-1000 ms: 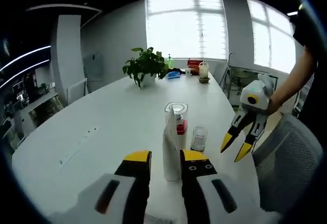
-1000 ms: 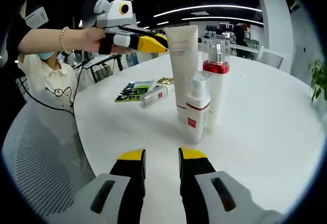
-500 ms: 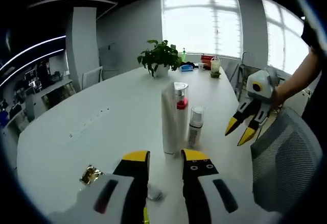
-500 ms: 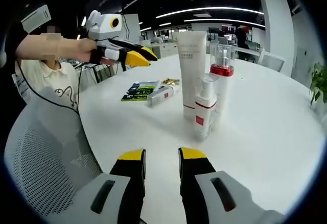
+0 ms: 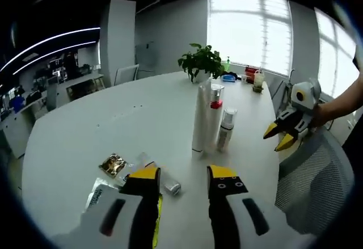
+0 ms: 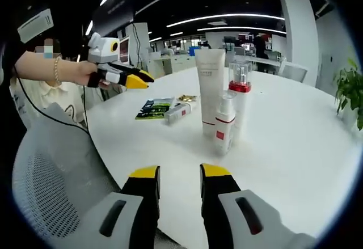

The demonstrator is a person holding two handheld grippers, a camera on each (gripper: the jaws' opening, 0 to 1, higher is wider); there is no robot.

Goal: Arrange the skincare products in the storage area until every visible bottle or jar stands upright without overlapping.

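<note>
My left gripper [image 5: 182, 176] and right gripper [image 6: 180, 173] hang empty, jaws parted, over the smooth white table [image 6: 295, 141]; a tall matte tube [image 6: 209, 93], clear-capped bottle [image 6: 239, 93] and slim pump bottle [image 6: 225, 124] stand clustered upright mid-table.

Probably open-plan office: long white table [image 5: 113, 130], mesh chair [image 6: 51, 186], distant desks [image 6: 181, 60].

Daylight pours in from the big windows [image 5: 249, 28] at twelve to one o'clock in the left gripper view, blown out to white glare. The white table [image 5: 102, 130] takes a soft sheen, with only faint shadows under the bottles [image 5: 211, 118]. In the right gripper view, ceiling light strips [image 6: 227, 17] glow at twelve o'clock against a dim ceiling. Both views bow hard toward the edges; the far office is soft and hazy, the centre reasonably sharp.
</note>
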